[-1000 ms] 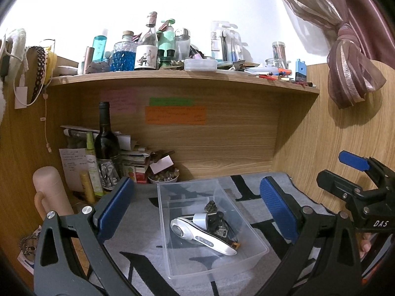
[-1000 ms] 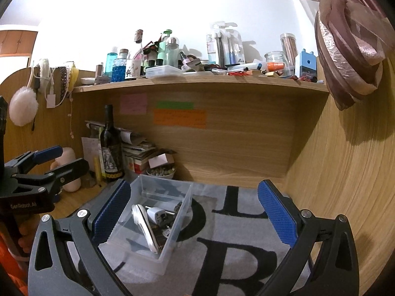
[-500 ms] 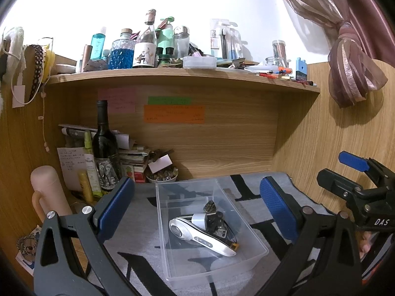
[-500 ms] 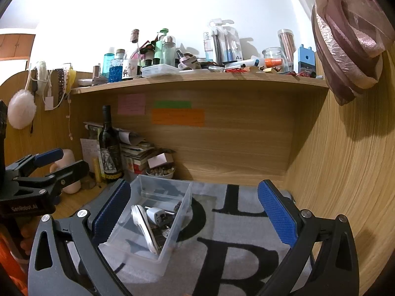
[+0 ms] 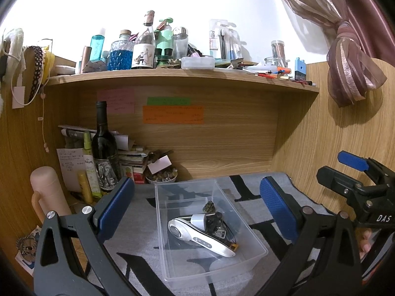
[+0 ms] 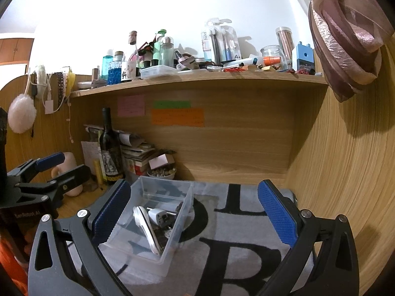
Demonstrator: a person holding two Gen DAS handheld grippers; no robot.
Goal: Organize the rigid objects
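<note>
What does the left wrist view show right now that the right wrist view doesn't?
Only the left wrist view shows the right gripper, open, at its right edge. Only the right wrist view shows the left gripper, open, plus a white pompom hanging on the left wall. Both show the clear bin holding the white handheld device, and the wine bottle.

A dark wine bottle (image 5: 103, 145) stands below the cluttered shelf (image 5: 182, 74).

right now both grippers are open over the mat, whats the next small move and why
Probably hold off: the clear bin already holds the white handheld device and small parts, the grey mat looks bare, and left gripper and right gripper are empty.
</note>
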